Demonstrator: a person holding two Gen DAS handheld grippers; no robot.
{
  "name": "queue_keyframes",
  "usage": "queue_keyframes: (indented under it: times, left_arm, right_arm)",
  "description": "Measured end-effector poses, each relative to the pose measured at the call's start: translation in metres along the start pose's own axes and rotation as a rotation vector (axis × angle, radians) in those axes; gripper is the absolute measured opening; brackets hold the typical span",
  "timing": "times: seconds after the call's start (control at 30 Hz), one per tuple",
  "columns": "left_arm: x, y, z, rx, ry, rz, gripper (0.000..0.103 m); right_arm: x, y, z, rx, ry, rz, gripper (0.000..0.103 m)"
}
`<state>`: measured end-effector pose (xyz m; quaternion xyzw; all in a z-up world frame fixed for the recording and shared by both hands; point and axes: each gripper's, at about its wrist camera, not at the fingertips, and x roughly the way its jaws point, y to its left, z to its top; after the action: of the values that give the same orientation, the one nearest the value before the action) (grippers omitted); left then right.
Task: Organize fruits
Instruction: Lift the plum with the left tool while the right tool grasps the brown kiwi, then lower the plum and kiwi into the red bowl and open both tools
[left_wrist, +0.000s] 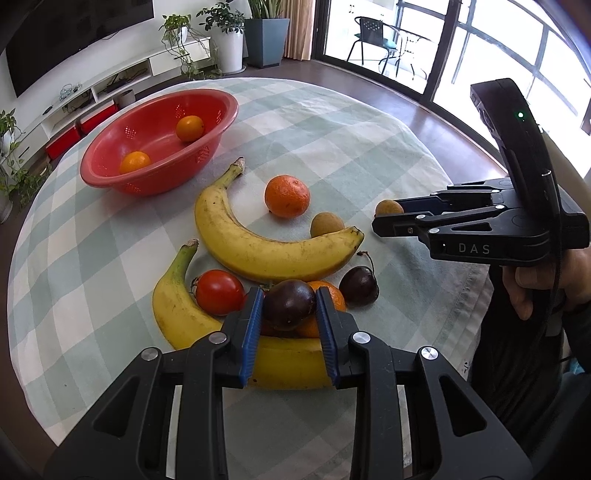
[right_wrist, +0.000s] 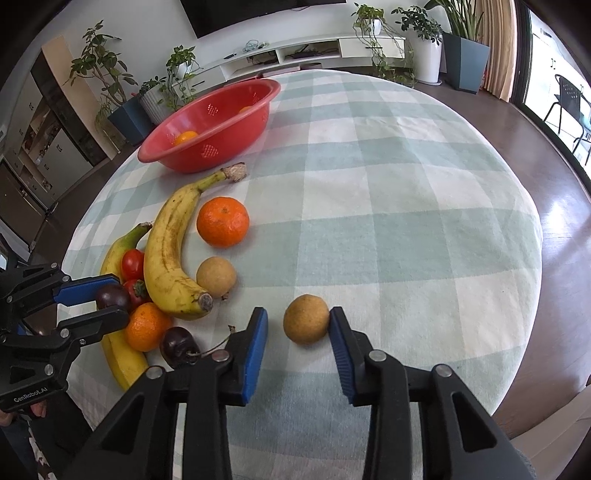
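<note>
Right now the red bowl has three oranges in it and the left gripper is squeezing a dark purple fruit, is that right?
Not quite: the red bowl holds two oranges, one near its far side and one near its front, as the left wrist view shows. The left gripper is indeed squeezing a dark purple fruit.

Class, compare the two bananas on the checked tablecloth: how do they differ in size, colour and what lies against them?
The far banana looks larger than the near banana. The far banana is yellow with brown speckles; the near banana has a greener stem. The far banana lies uncovered; the near banana has an orange on it. Both are curved and outside the red bowl.
</note>
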<state>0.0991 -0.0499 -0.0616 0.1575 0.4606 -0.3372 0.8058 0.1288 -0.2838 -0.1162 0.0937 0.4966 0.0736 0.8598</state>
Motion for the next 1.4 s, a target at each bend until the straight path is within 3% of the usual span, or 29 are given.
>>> queue_keyframes:
  times: [0.1, 0.63, 0.83, 1.1, 1.4]
  left_arm:
    - [-0.002, 0.002, -0.001, -0.016, -0.014, 0.001, 0.027]
    - [-0.035, 0.034, 0.005, -0.119, -0.111, -0.001, 0.027]
    - [-0.054, 0.067, 0.03, -0.171, -0.179, 0.018, 0.027]
    - [-0.054, 0.114, 0.088, -0.21, -0.229, 0.061, 0.027]
    - [-0.003, 0.135, 0.135, -0.188, -0.18, 0.108, 0.027]
  right_arm:
    - [0.0, 0.0, 0.0, 0.002, -0.002, 0.007, 0.028]
    - [-0.035, -0.011, 0.015, 0.026, -0.097, 0.033, 0.027]
    - [-0.058, -0.006, 0.054, -0.004, -0.178, 0.069, 0.027]
    - [-0.069, 0.04, 0.131, -0.138, -0.278, 0.133, 0.027]
    - [0.004, 0.071, 0.181, -0.169, -0.142, 0.154, 0.027]
